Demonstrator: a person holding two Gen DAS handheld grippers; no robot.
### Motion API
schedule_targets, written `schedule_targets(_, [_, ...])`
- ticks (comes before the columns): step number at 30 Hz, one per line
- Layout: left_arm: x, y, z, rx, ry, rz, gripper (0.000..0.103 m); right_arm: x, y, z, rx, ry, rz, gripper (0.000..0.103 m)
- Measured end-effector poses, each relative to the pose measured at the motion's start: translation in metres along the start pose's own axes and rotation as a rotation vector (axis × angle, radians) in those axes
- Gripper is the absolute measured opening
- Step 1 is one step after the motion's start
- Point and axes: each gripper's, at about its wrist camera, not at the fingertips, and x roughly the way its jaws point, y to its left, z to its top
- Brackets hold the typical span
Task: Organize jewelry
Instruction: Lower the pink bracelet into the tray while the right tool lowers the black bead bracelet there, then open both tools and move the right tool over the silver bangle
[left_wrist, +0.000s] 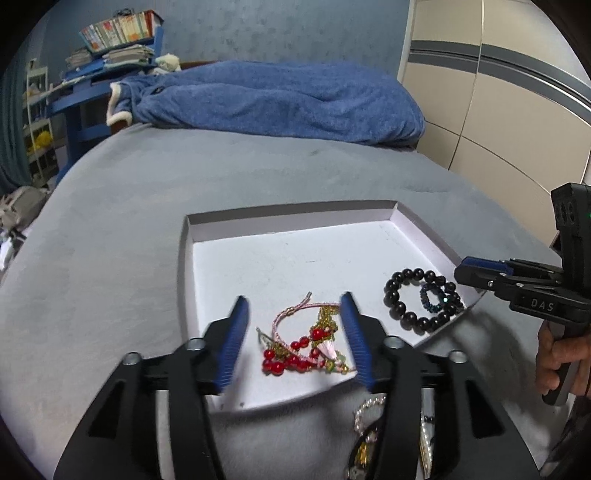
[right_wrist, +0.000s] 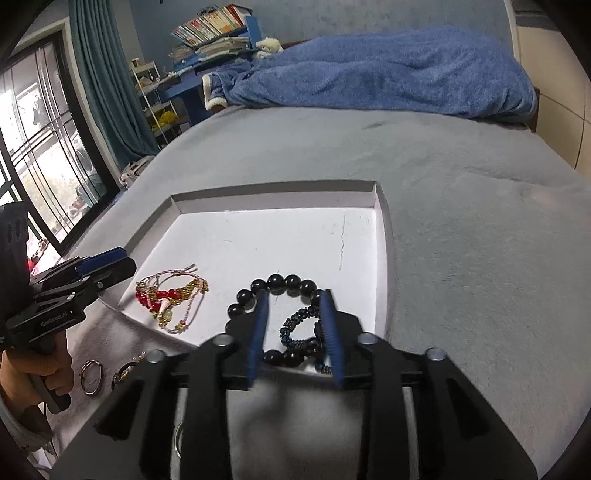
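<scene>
Both grippers agape over tray (left_wrist: 424, 236) (jewelry inside).

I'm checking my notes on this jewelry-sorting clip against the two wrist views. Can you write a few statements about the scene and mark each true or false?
1. The black bead bracelet lies inside the white tray. True.
2. The left hand-held gripper is clamped on the red bead jewelry. False: its fingers stand open on either side of it.
3. A metal ring lies on the grey bedspread, outside the tray. True.
4. The tray holds no jewelry. False: it holds several pieces.
5. The right hand-held gripper is shut. False: it is open.
</scene>
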Motion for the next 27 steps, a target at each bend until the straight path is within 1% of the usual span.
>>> schedule_targets(1, [-0.006,0.000,-0.002,0.001,-0.013,0.002,0.067,-0.005,0.001,-0.002,-0.002,-0.010,0.002,0.040])
schedule_targets(2, [-0.010,-0.001,-0.003,0.001,-0.019,0.003,0.069,-0.010,0.002,-0.004,-0.007,-0.022,0.004,0.043])
schedule_targets(4, [-0.021,-0.001,-0.008,-0.003,-0.035,0.001,0.073,-0.019,0.003,-0.009,-0.017,-0.039,0.011,0.044])
schedule_targets(8, [-0.038,-0.001,-0.019,-0.007,-0.043,0.002,0.074,-0.036,0.003,-0.025,-0.013,-0.059,0.023,0.047])
schedule_targets(11, [-0.049,-0.001,-0.031,-0.005,-0.038,0.004,0.074,-0.042,-0.001,-0.036,-0.010,-0.057,0.018,0.050])
schedule_targets(14, [-0.060,0.002,-0.044,-0.020,-0.035,0.007,0.075,-0.046,-0.007,-0.051,0.005,-0.041,0.020,0.051])
schedule_targets(17, [-0.066,0.006,-0.059,-0.033,-0.023,0.016,0.081,-0.048,-0.014,-0.066,0.028,-0.021,0.027,0.051])
schedule_targets(21, [-0.069,0.015,-0.081,-0.075,0.002,0.014,0.082,-0.046,-0.016,-0.083,0.045,0.012,0.041,0.053])
schedule_targets(22, [-0.069,0.018,-0.084,-0.087,0.007,0.013,0.082,-0.046,-0.015,-0.085,0.043,0.018,0.044,0.055])
schedule_targets(23, [-0.071,0.022,-0.086,-0.114,0.007,0.012,0.082,-0.045,-0.012,-0.087,0.035,0.026,0.053,0.057])
schedule_targets(25, [-0.078,0.030,-0.090,-0.167,-0.021,0.018,0.085,-0.044,-0.004,-0.089,0.017,0.036,0.070,0.058])
schedule_targets(27, [-0.078,0.037,-0.096,-0.220,-0.004,0.002,0.085,-0.041,0.008,-0.091,-0.014,0.053,0.099,0.059])
